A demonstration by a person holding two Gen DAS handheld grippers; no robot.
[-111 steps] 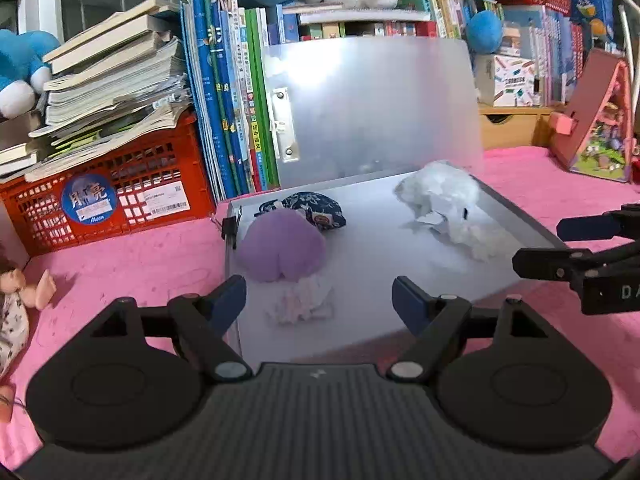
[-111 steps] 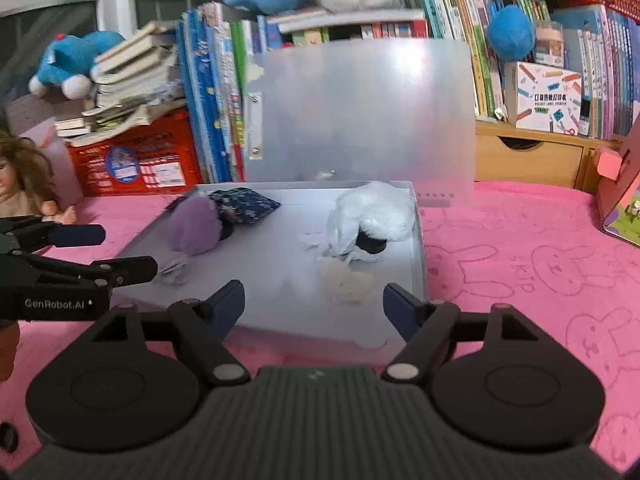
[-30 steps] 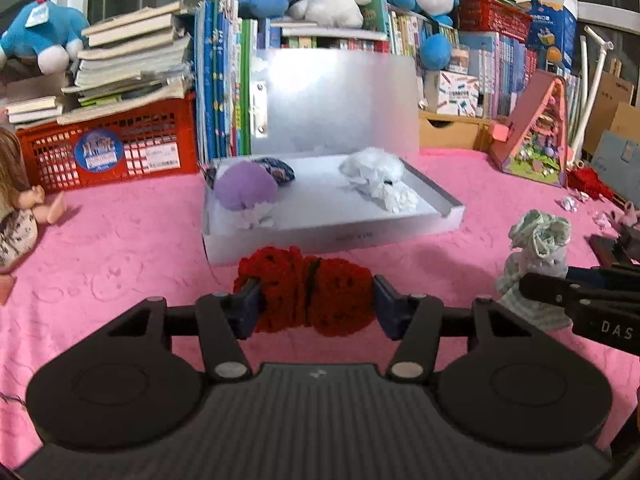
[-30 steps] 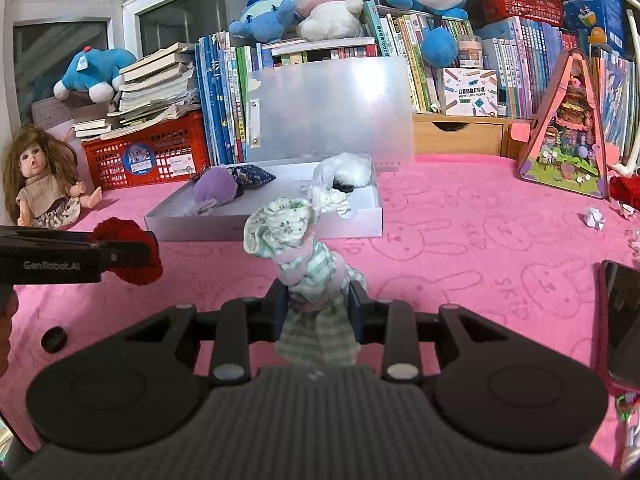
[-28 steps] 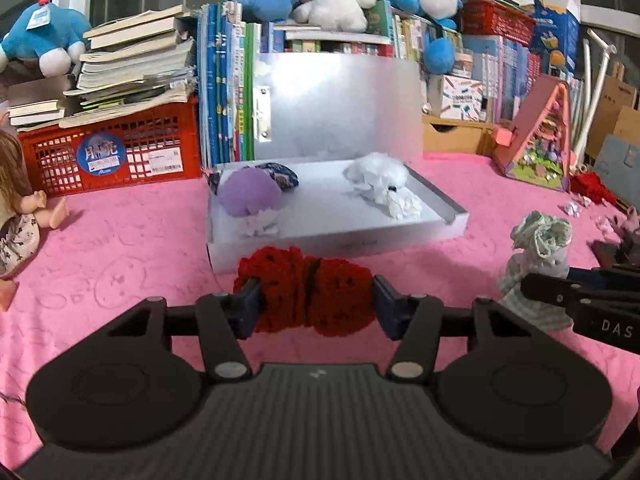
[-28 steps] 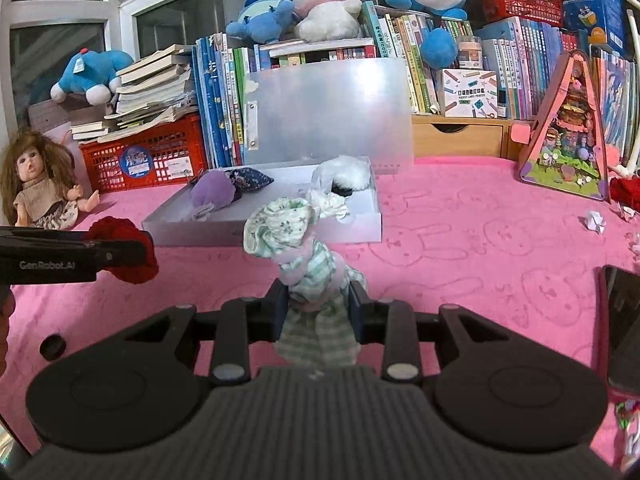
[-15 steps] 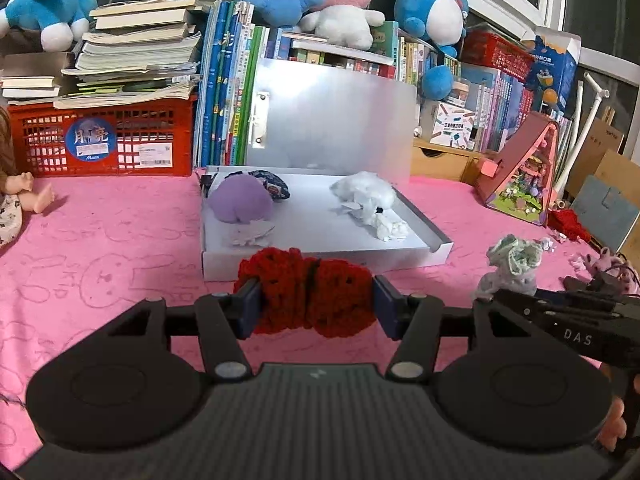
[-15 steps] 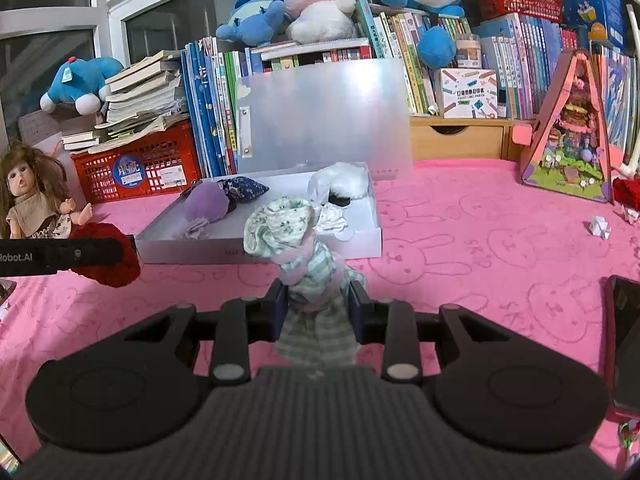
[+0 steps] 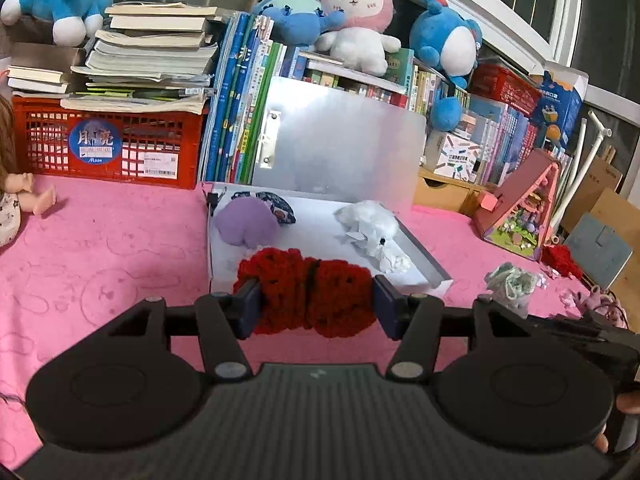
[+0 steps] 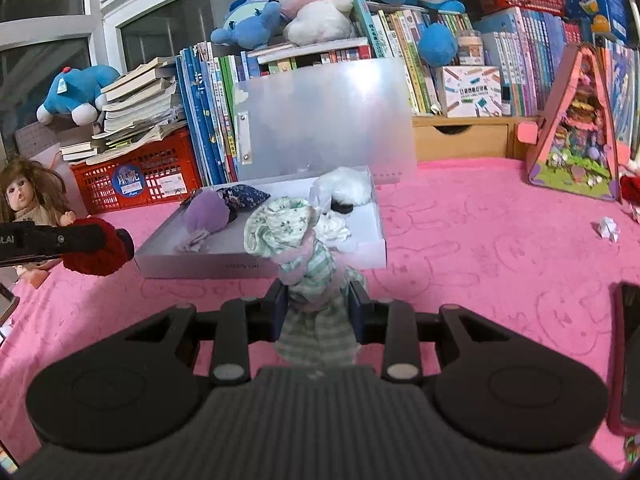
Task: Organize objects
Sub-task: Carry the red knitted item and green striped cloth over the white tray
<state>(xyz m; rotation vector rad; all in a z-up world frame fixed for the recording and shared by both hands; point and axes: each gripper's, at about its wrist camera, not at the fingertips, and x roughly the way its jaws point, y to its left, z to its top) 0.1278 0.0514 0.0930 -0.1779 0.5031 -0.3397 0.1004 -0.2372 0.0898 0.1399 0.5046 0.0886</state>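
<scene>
Left gripper [image 9: 314, 304] fingers clamped on the red knitted bundle [image 9: 308, 294], held off the pink cover just short of the white box [image 9: 434, 276]. Right gripper [image 10: 318, 306] fingers pinch the green striped cloth [image 10: 296, 248], also in front of the box. Both held clear of the surface, likely for dropping in beside the purple pouch [image 10: 208, 212]. Lid [image 10: 324, 120] stands open behind, so access is free.

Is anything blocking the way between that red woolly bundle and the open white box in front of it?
Nothing visible does. The left gripper holds the red woolly bundle just short of the white box, whose lid stands open. Only bare pink cloth lies between. The box floor behind the near wall looks free.
</scene>
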